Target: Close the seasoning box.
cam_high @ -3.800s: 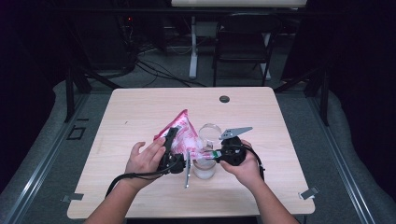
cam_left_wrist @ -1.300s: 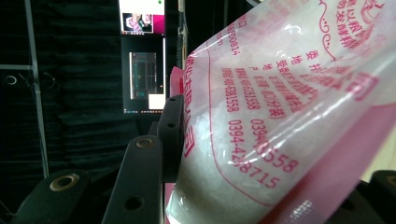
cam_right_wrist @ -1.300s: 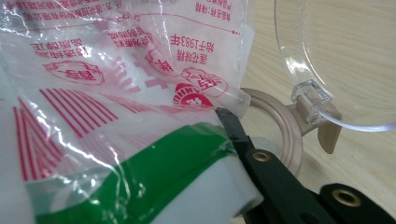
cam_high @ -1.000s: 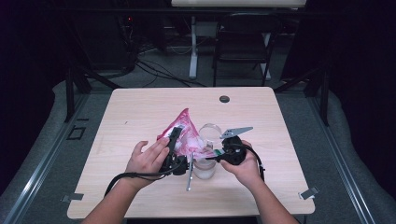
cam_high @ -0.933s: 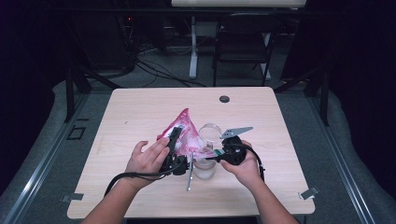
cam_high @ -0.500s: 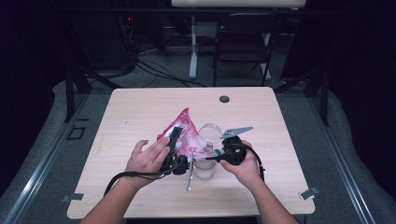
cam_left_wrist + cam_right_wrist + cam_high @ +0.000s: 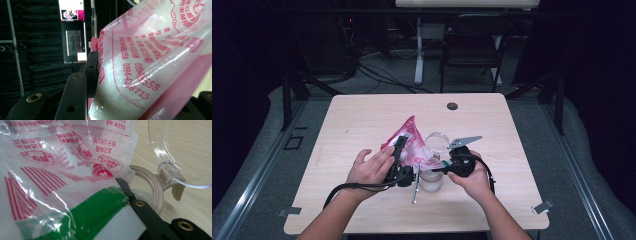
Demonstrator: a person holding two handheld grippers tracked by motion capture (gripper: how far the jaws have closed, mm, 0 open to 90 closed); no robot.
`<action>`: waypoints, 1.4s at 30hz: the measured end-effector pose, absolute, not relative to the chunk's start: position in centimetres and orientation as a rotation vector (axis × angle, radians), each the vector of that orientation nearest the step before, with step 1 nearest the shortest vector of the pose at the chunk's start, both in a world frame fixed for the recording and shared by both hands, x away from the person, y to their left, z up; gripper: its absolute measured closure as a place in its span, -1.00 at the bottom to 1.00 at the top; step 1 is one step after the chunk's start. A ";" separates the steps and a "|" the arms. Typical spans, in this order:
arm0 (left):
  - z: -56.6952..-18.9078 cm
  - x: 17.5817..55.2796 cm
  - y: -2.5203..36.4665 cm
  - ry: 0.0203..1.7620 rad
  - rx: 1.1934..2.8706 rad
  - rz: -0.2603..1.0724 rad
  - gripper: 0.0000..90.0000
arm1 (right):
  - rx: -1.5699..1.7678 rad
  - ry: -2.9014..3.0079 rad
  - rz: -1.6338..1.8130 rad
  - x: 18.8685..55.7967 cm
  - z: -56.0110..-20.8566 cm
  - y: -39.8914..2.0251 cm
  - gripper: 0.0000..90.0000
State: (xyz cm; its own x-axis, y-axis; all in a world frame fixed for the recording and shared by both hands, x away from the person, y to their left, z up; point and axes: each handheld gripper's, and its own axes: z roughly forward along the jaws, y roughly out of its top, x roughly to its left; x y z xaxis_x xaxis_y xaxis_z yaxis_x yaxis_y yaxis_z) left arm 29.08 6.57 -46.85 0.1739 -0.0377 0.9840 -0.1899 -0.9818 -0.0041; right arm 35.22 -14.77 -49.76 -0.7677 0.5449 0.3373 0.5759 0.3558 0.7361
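You had the pink-printed bag of white granules (image 7: 409, 145) tilted over the clear jar (image 7: 432, 175) near the middle of the desk (image 7: 362, 115), hinged lid (image 7: 438, 142) flipped open behind it. Your left claw (image 7: 401, 150) was clamped on the bag's body; in the left gripper view the jaws pressed into the plastic with granules (image 7: 112, 82) bulging beside them. Your right claw (image 7: 439, 169) was pinched fully closed on the bag's lower corner by the green strip (image 7: 95, 212), right above the jar's beige rim (image 7: 152, 187). A thin metal rod or spoon (image 7: 415, 182) lay on the desk just beside the jar; I couldn't tell which. My read was that you were mid-pour, or set up to pour. To do it well: keep the right claw's corner centred over the rim, as that is your spout, and lift the back of the bag with the left claw slowly so the granules slide instead of dumping. Don't loosen the left grip, since the film looks slick and the weight sits there. Watch that the bag's edge doesn't nudge the jar; it looks light enough to tip. Whether the corner was actually cut open I couldn't see, so check the flow before tilting further.
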 end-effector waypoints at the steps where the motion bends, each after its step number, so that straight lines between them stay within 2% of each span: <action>1: -46.7 29.0 6.5 -0.236 2.322 1.945 0.43 | -1.057 -2.559 -1.410 35.2 -49.8 -14.8 1.00; 42: -45.9 29.1 6.1 -0.327 2.359 1.934 0.42 | -1.044 -2.565 -1.378 35.2 -49.9 -14.6 1.00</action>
State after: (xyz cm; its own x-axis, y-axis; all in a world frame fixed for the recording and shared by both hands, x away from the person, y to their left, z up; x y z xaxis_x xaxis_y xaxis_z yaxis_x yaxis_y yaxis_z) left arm 29.10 6.09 -45.95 0.1835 -0.1173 0.9760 -0.2096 -0.9747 -0.0777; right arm 35.22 -14.63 -49.93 -0.7711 0.5379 0.3407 0.5811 0.3758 0.7219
